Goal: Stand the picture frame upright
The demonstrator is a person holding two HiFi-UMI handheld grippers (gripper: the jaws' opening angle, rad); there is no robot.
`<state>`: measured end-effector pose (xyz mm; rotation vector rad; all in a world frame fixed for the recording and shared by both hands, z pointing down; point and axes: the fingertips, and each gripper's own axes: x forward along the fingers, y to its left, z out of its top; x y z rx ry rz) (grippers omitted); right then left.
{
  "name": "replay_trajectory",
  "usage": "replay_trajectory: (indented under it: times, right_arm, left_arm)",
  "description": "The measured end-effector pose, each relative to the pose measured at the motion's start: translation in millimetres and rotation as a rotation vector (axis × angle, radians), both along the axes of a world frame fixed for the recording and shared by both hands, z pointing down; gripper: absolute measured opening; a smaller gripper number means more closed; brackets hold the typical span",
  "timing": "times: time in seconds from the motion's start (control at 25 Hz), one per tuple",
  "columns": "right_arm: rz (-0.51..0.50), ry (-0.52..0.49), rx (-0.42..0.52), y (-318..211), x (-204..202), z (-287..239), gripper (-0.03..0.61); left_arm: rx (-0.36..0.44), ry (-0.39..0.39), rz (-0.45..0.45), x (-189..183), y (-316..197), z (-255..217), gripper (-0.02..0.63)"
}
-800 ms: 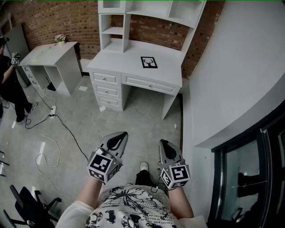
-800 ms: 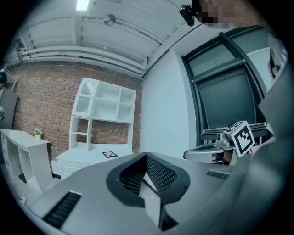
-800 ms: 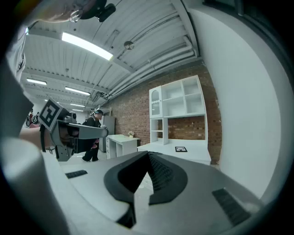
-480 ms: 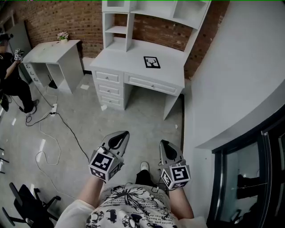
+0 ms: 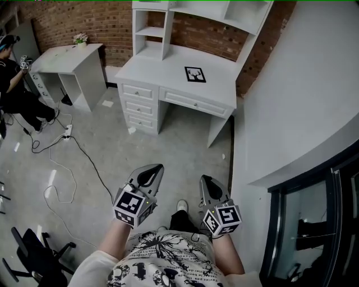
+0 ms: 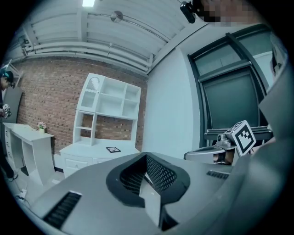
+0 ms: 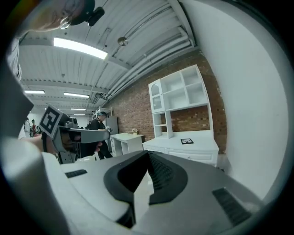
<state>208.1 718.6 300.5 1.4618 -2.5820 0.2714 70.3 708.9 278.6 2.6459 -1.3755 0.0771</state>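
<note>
The picture frame [image 5: 195,74], black-edged with a deer print, lies flat on the white desk [image 5: 162,70] far ahead; it also shows small in the left gripper view [image 6: 113,149] and the right gripper view [image 7: 186,141]. My left gripper [image 5: 156,169] is held low near my body, several steps from the desk, jaws shut and empty. My right gripper [image 5: 204,180] sits beside it, also shut with nothing in it. In each gripper view the jaws [image 6: 146,157] [image 7: 148,153] meet at the tip.
A white hutch [image 5: 185,8] stands on the desk against a brick wall. A smaller white table [image 5: 70,53] with a flower pot [image 5: 81,38] is at the left, next to a person [image 5: 17,89]. Cables [image 5: 73,151] trail over the grey floor. A white wall [image 5: 297,95] runs along the right.
The desk and frame have shifted slightly rightward and nearer in the head view. Both grippers keep their place in front of my body, still shut.
</note>
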Motion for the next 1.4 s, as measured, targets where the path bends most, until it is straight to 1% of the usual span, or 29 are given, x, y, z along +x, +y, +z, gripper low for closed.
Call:
replay_trajectory:
  times: [0.08, 0.24, 0.4, 0.56, 0.8, 1.08, 1.2, 1.4]
  right_arm:
    - [-0.015, -0.013, -0.017, -3, -7, 5, 0.003]
    - [-0.038, 0.002, -0.022, -16, -11, 13, 0.003]
    - [-0.05, 0.029, -0.019, -41, -6, 18, 0.003]
    - [-0.052, 0.031, -0.043, -78, 0, 31, 0.003]
    - [-0.087, 0.029, -0.06, -153, 8, 40, 0.003]
    - [-0.108, 0.025, -0.096, -260, 31, 46, 0.003]
    - [-0.112, 0.038, -0.116, -308, 43, 53, 0.003]
    - [-0.117, 0.064, -0.141, -379, 61, 69, 0.003]
  left_arm:
    - [-0.011, 0.003, -0.004, -4, -3, 5, 0.008]
    - [-0.02, 0.006, -0.021, -7, -17, 12, 0.008]
    - [-0.023, 0.007, -0.04, -6, -42, 16, 0.008]
    - [-0.039, 0.002, -0.05, -2, -75, 25, 0.008]
    - [-0.061, -0.01, -0.072, 6, -145, 33, 0.008]
    - [-0.093, -0.008, -0.098, 27, -251, 37, 0.008]
    - [-0.101, -0.015, -0.093, 39, -296, 40, 0.008]
    - [-0.129, -0.025, -0.114, 52, -365, 54, 0.008]
